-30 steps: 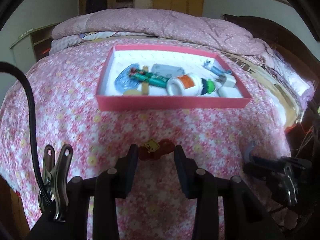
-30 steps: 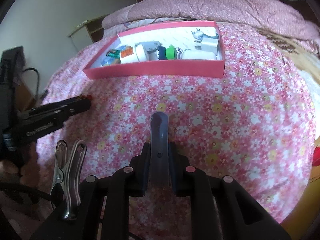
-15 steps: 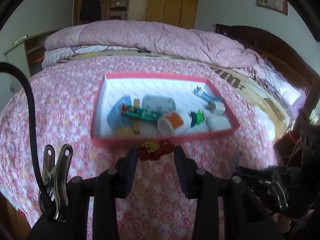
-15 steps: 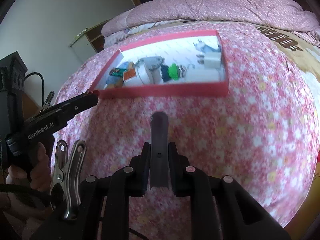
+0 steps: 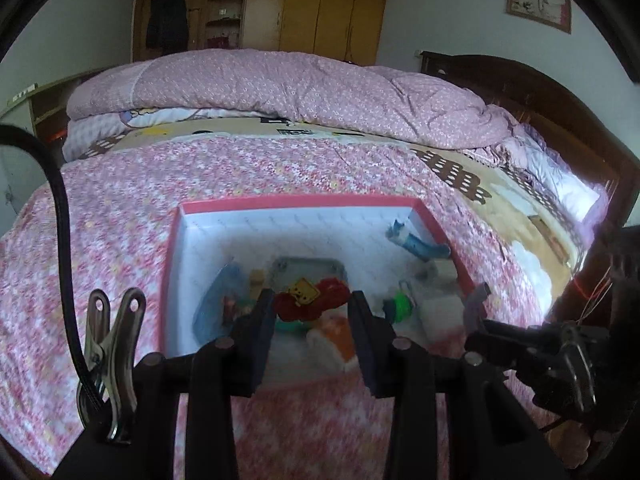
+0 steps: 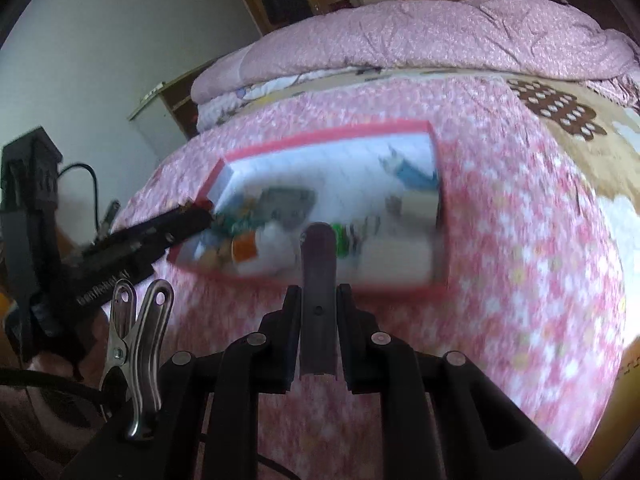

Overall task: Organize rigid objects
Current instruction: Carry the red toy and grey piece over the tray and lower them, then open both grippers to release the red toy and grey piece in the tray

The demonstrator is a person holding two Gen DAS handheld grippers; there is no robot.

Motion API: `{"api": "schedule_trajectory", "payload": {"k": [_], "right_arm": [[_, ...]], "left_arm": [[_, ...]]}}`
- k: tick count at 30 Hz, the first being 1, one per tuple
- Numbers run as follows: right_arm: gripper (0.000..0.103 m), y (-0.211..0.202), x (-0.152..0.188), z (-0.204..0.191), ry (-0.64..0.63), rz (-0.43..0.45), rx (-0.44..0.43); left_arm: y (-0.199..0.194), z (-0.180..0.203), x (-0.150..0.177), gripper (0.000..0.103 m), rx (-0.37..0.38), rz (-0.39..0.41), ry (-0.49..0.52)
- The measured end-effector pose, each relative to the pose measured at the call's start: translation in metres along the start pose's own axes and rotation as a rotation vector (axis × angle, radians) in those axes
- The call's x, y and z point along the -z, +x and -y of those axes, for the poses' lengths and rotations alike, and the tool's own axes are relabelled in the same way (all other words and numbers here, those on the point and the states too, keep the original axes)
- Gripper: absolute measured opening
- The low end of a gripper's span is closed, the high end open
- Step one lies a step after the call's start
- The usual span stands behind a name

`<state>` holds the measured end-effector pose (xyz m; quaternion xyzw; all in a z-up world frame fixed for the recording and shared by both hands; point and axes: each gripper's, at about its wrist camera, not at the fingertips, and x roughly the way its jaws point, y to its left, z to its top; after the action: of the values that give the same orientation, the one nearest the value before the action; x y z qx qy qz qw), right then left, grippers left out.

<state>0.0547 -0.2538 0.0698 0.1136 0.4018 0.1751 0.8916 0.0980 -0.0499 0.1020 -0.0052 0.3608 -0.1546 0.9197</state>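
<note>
A pink-rimmed white tray [image 5: 298,203] lies on the flowered bedspread and holds several small items: a grey box [image 5: 308,272], a white bottle with orange label [image 5: 334,334], a green piece [image 5: 400,306], a blue toy [image 5: 418,244]. My left gripper [image 5: 312,302] is shut on a red toy with a yellow face [image 5: 310,298] and holds it above the tray's near part. My right gripper [image 6: 318,304] is shut on a grey-purple flat piece [image 6: 319,276], just in front of the tray's near rim [image 6: 400,290].
A folded pink quilt [image 5: 280,84] lies at the back of the bed. A dark wooden headboard [image 5: 560,92] is at the right, wardrobes [image 5: 320,8] behind. The bed edge drops off at the left and the near side.
Both grippers have moved forward and up toward the tray with their objects held. The left one now hangs over the tray; the right one has reached its near rim.
</note>
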Motion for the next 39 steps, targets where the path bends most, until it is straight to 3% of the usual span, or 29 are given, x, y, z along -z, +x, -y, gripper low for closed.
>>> {"api": "schedule_trajectory", "payload": {"k": [9, 18, 23, 25, 27, 31, 35, 39], "right_arm": [[0.019, 0.034, -0.041, 0.012, -0.002, 0.017, -0.040], [0.019, 0.073, -0.066, 0.030, 0.034, 0.015, -0.087], [0.019, 0.088, -0.066, 0.037, 0.059, 0.002, -0.111], [0.019, 0.090, -0.065, 0.039, 0.072, -0.004, -0.108], [0.025, 0.092, -0.064, 0.039, 0.070, -0.013, -0.089], [0.028, 0.088, -0.059, 0.036, 0.061, -0.001, -0.043], [0.034, 0.077, -0.054, 0.035, 0.067, 0.032, -0.043], [0.034, 0.067, -0.052, 0.032, 0.075, 0.041, -0.046]], "left_arm": [[0.026, -0.006, -0.035, 0.039, -0.055, 0.027, -0.028], [0.069, -0.021, -0.045, 0.039, -0.069, -0.006, -0.067], [0.085, -0.026, -0.046, 0.040, -0.079, -0.008, -0.073], [0.089, -0.026, -0.046, 0.044, -0.080, -0.015, -0.079], [0.091, -0.026, -0.044, 0.049, -0.093, -0.017, -0.090], [0.087, -0.022, -0.041, 0.049, -0.100, -0.020, -0.083], [0.078, -0.013, -0.037, 0.050, -0.151, 0.000, -0.038], [0.069, -0.009, -0.035, 0.050, -0.146, -0.007, -0.051]]}}
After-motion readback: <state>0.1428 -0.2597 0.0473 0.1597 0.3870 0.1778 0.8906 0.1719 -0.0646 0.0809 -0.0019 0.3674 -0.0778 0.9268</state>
